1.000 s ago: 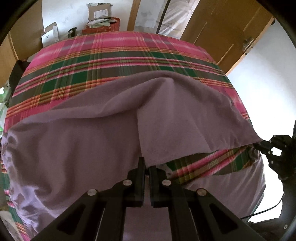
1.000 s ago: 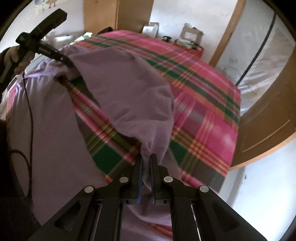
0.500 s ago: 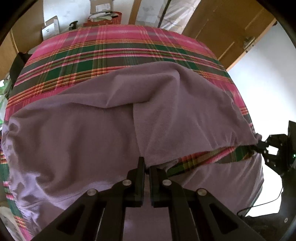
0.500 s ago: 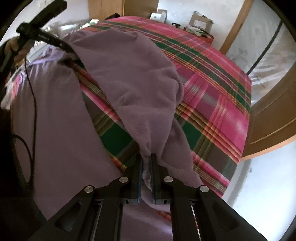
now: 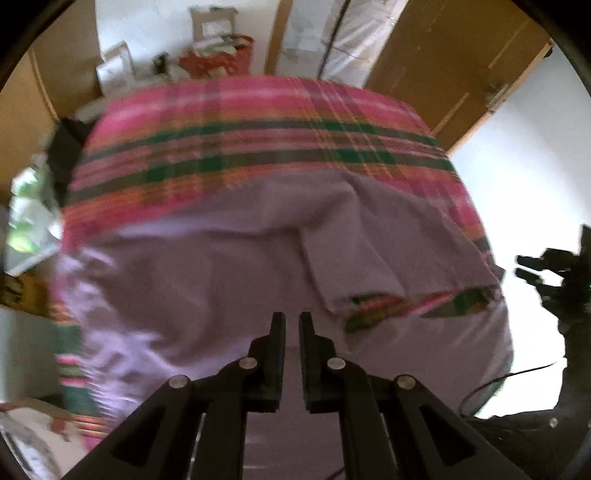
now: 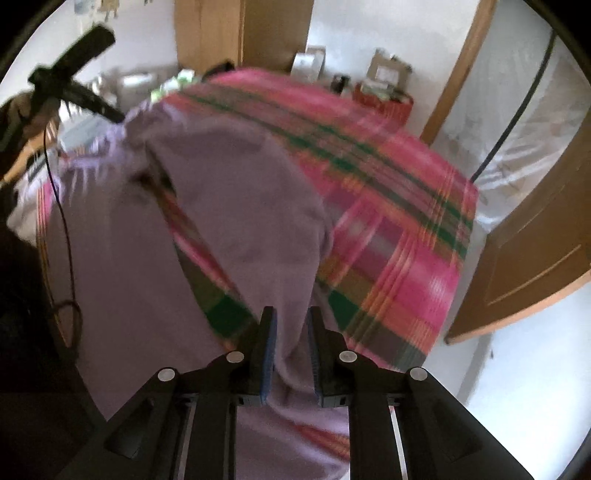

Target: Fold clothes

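1. While the frames are smeared with blur, the left hand-held gripper (image 5: 291, 321) is pointing steeply down over the purple garment (image 5: 207, 273), its jaws opening to a narrow slit with nothing clamped between them; the cloth is showing through the gap from underneath.
2. The right hand-held gripper (image 6: 290, 319) is opening wider, its blue-lined fingers (image 6: 270, 332) standing clear on either side of a hanging fold of the garment (image 6: 236, 206); the fold is passing between them, and the pads are not seeming to press on it.
3. The garment is lying spread across the near part of the bed, over a pink, green and orange plaid blanket (image 5: 266, 125). One flap is lying folded back on itself, and a strip of plaid is showing beneath its lower edge, ahead and to the right of the left hand-held gripper.
4. In the left wrist view the right hand-held gripper (image 5: 524, 266) is hovering just off the garment's right edge; in the right wrist view the left hand-held gripper (image 6: 114, 116) is standing at the garment's far left corner, though whether it is touching the cloth cannot be told.
5. Beyond the bed, cardboard boxes (image 5: 212, 22) and a red basket (image 5: 218, 61) are sitting by the wall, and a wooden door (image 6: 535, 258) is standing at the right.
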The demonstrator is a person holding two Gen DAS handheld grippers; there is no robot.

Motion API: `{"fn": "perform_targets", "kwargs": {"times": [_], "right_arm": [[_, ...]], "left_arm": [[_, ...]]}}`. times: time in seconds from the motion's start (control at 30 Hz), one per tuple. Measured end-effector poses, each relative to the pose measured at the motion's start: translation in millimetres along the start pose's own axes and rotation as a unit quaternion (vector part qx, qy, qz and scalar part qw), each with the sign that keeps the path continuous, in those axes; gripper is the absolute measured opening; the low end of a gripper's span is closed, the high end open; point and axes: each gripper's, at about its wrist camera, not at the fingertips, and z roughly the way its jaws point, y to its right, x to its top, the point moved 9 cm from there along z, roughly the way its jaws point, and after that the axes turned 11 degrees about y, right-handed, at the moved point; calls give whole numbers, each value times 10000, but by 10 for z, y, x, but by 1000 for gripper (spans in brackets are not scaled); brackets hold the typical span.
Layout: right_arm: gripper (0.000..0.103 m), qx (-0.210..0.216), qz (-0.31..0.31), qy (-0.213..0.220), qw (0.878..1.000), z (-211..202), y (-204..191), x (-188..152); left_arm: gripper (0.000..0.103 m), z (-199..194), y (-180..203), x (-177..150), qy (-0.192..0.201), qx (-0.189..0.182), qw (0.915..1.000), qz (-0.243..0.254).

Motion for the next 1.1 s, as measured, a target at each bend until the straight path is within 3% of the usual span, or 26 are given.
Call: {"fn": "perform_targets", "kwargs": {"times": [0.17, 0.23, 0.3, 0.43, 0.5, 0.6, 0.7, 0.8, 0.93, 1.1], "right_arm": [[19, 157, 259, 453, 9985, 15, 119, 431], [30, 109, 307, 423, 9986, 180, 170, 586], [33, 61, 450, 317, 9985, 418, 258, 657], [33, 234, 873, 204, 9957, 909, 405, 779], [33, 378, 985, 97, 9944, 1133, 437, 793], [33, 500, 1145, -78, 9921, 1416, 469, 786], [34, 691, 1235, -166, 9898, 1613, 465, 790], [34, 849, 1155, -235, 9894, 1754, 418, 787], [34, 959, 966, -277, 9903, 1860, 357, 810], [35, 1044, 904, -291, 9900, 1964, 351, 831]], "left_arm": [[11, 4, -264, 358, 97, 364, 9991, 187], [11, 158, -424, 455, -36, 523, 9986, 120], [11, 360, -550, 513, -226, 545, 9982, 50], [11, 774, -635, 639, -428, 373, 9984, -6], [11, 952, -580, 684, -546, 175, 9981, 222], [11, 1201, -577, 780, -635, 182, 9964, 525], [11, 1345, -522, 918, -499, -287, 9972, 478], [12, 1427, -446, 936, -472, -485, 9948, 758], [12, 1597, -413, 866, -705, -292, 9894, 1233], [12, 1684, -409, 848, -796, -323, 9889, 1215]]}}
